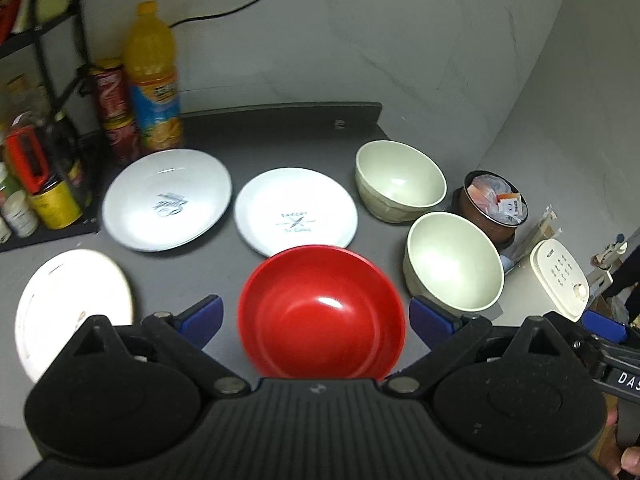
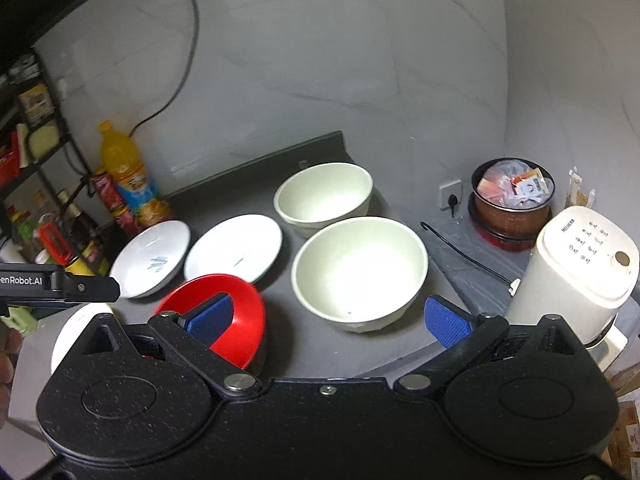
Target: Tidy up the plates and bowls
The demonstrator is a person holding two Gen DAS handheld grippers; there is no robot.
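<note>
Both wrist views look down, sharing the red bowl (image 1: pixel 320 312).

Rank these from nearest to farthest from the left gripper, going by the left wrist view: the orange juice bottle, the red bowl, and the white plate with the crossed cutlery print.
From the left gripper, which is open:
1. Red bowl, right between its fingers.
2. White plate with the crossed cutlery print, just behind the bowl, mid-table.
3. Orange juice bottle, back left by the wall.

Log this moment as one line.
left gripper: open, over red bowl | right gripper: open, over near pale bowl | nothing stacked
</note>
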